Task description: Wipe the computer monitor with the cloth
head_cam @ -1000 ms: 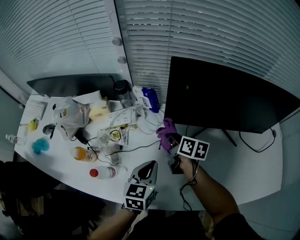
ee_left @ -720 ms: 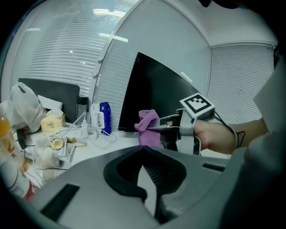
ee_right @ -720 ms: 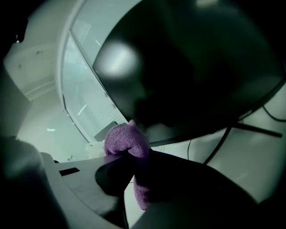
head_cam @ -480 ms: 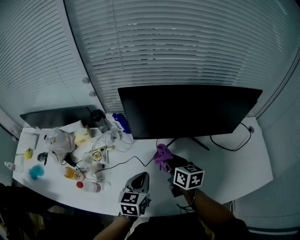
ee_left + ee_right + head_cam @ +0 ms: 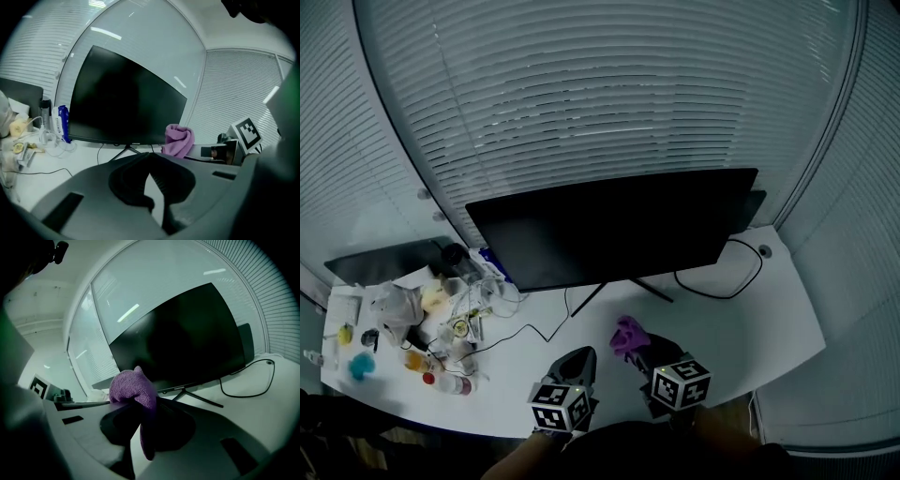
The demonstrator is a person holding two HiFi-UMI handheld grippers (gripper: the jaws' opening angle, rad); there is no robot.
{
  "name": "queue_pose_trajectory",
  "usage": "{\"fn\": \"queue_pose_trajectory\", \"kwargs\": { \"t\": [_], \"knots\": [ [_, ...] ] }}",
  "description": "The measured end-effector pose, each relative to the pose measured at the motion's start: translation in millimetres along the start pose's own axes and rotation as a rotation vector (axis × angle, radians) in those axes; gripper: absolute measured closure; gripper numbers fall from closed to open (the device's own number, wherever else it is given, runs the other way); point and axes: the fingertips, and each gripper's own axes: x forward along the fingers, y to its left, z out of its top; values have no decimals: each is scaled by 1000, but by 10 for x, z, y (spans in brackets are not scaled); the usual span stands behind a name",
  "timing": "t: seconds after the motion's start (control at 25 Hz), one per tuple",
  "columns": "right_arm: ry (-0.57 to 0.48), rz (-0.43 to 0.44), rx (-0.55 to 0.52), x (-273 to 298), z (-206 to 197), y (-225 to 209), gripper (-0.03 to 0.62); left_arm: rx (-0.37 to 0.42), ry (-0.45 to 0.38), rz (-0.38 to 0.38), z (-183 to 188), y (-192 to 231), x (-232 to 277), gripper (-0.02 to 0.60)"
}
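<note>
A wide black computer monitor (image 5: pixel 609 228) stands switched off on the white desk (image 5: pixel 731 323), in front of the window blinds. A bunched purple cloth (image 5: pixel 628 335) is pinched in my right gripper (image 5: pixel 639 354), which is shut on it and held low, in front of the monitor's stand (image 5: pixel 619 289). The cloth (image 5: pixel 133 389) sticks up and hangs down between the jaws, with the monitor (image 5: pixel 187 345) beyond. My left gripper (image 5: pixel 578 364) hovers just left of the right one, shut with nothing in it. From the left gripper view the cloth (image 5: pixel 178 140) sits to the right, before the monitor (image 5: pixel 124 103).
The desk's left end holds clutter: bottles (image 5: pixel 450 382), a plastic bag (image 5: pixel 394 305), white cables (image 5: pixel 478 300), a blue pack (image 5: pixel 62 123) and a second dark screen (image 5: pixel 384 260). A black cable (image 5: pixel 722 281) loops right of the stand. The right gripper's marker cube (image 5: pixel 247 133) shows at the right.
The head view has swung up and back, so the whole monitor now sits centred and farther off. Both grippers stay low near the desk's front edge, the right one still holding the cloth.
</note>
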Motion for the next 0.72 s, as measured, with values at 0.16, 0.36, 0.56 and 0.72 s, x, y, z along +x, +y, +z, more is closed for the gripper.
{"fn": "queue_pose_trajectory", "kwargs": {
  "t": [0.16, 0.36, 0.56, 0.72],
  "knots": [
    [14, 5, -28, -204, -62, -127, 514, 17, 12, 8, -35, -220, 101, 575],
    [32, 32, -60, -339, -151, -234, 514, 32, 8, 34, -119, -395, 135, 575],
    [44, 50, -84, -430, -135, -279, 514, 34, -1, 40, -151, -525, 180, 575],
    [45, 48, -79, -482, -125, -305, 514, 35, -9, 43, -128, -567, 177, 575]
  ]
}}
